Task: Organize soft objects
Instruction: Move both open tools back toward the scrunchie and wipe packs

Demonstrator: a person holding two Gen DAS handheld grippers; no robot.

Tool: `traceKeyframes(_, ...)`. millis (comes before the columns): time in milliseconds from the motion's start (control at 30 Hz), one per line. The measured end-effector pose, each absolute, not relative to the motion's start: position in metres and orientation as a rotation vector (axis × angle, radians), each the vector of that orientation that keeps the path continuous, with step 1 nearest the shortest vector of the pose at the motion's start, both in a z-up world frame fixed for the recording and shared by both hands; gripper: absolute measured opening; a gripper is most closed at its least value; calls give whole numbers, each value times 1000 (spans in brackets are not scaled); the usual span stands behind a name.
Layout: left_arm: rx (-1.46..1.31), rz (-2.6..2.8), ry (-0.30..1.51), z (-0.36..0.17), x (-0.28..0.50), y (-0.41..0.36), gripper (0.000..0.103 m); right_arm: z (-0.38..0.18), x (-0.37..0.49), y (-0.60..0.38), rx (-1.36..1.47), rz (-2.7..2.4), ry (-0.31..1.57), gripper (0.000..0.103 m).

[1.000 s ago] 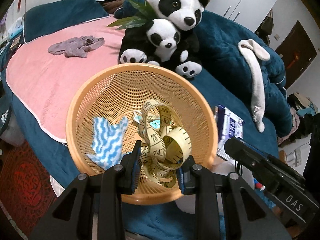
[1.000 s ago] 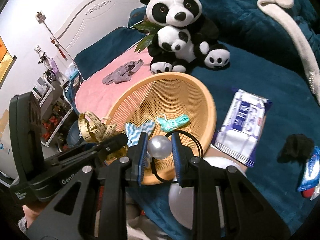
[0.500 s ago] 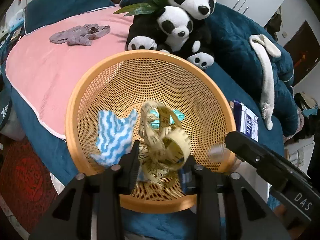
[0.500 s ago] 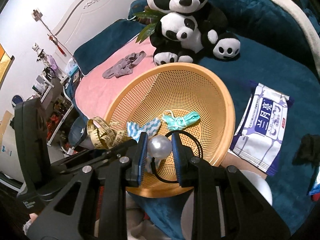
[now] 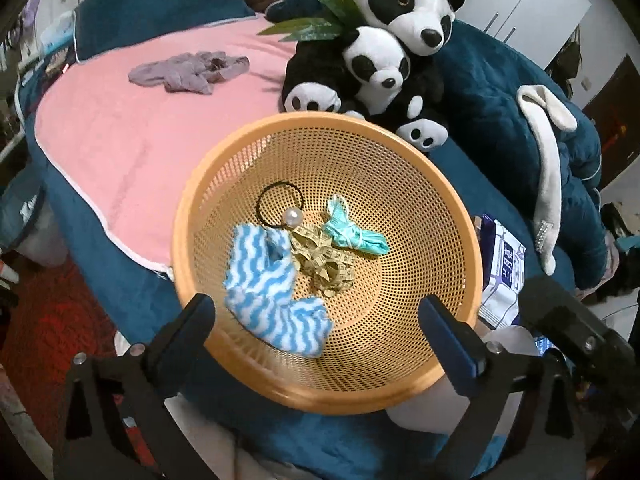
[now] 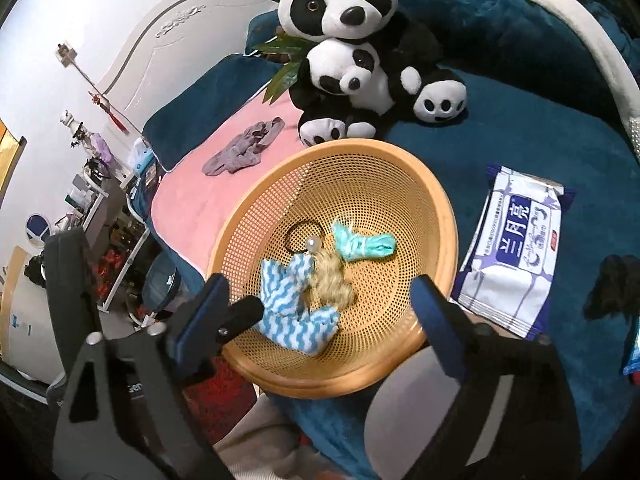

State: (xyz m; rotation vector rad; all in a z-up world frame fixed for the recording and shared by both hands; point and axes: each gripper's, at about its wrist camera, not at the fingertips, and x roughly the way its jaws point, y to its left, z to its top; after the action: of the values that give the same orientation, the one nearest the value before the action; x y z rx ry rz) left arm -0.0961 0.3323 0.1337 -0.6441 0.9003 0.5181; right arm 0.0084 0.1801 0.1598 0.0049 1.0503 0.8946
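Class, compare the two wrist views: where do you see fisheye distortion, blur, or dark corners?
Left wrist view: black vignette at the corners, the orange basket rim bulges, its near edge slightly smeared. Right wrist view: the headboard bows, and the measuring tape is a blurred yellow lump, sharper in the left view.

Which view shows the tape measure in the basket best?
The left wrist view. There the tape measure lies sharp in the basket, its printed marks visible between the striped cloth and the teal bundle. The right wrist view shows it only as a blurred yellowish lump.
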Motion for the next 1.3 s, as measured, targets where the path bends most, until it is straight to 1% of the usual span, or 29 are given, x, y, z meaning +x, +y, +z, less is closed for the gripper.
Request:
traceKeyframes(33, -639, 520, 899, 135, -97, 331, 102, 161, 7, 179, 5, 897, 1049, 103)
traceKeyframes(800, -559, 529, 844, 190, -124, 281, 102, 198, -21, 134, 15, 909, 980, 103)
traceKeyframes(1300, -500, 472, 852, 204, -116, 235, 102, 209, -26, 82, 52, 858, 948, 103)
